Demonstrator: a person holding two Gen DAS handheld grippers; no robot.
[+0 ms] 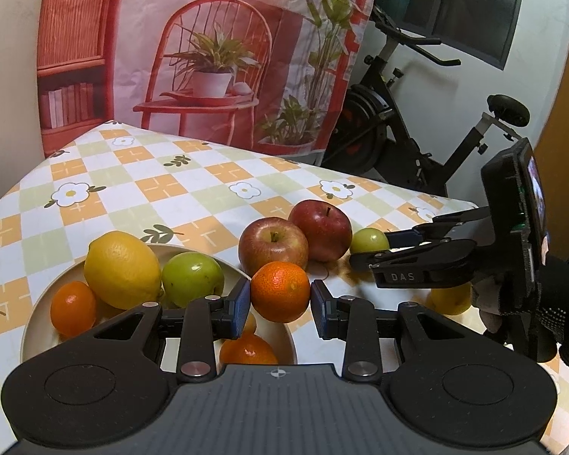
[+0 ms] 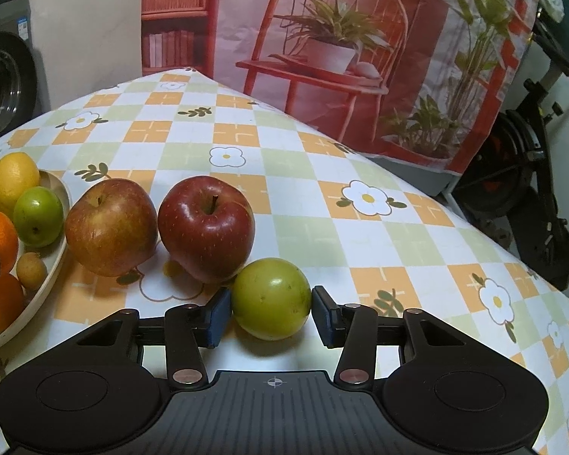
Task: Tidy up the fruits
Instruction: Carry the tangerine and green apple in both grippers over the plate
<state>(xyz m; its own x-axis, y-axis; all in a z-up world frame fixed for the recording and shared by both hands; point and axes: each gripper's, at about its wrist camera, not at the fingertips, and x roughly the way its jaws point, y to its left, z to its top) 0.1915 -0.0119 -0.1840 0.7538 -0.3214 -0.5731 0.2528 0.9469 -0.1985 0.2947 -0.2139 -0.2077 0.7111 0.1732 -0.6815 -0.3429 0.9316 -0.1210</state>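
Observation:
My left gripper (image 1: 280, 305) is shut on a small orange (image 1: 280, 290), its blue pads pressing both sides, just above the near rim of a cream bowl (image 1: 28, 326). The bowl holds a lemon (image 1: 123, 269), a green fruit (image 1: 191, 278) and more oranges. Two red apples (image 1: 273, 244) (image 1: 322, 229) stand on the table beside it. In the right wrist view, my right gripper (image 2: 271, 314) is shut on a small green fruit (image 2: 271, 297) that rests on the cloth in front of the apples (image 2: 206, 227). The left wrist view shows that gripper (image 1: 371, 248) around the same fruit (image 1: 368, 239).
A yellow fruit (image 1: 449, 299) lies partly hidden behind the right gripper and its gloved hand (image 1: 542, 303). A printed backdrop (image 1: 208, 57) hangs behind the checked tablecloth (image 2: 303, 197). An exercise bike (image 1: 398, 132) stands past the table's right edge and a washing machine (image 2: 3, 76) at far left.

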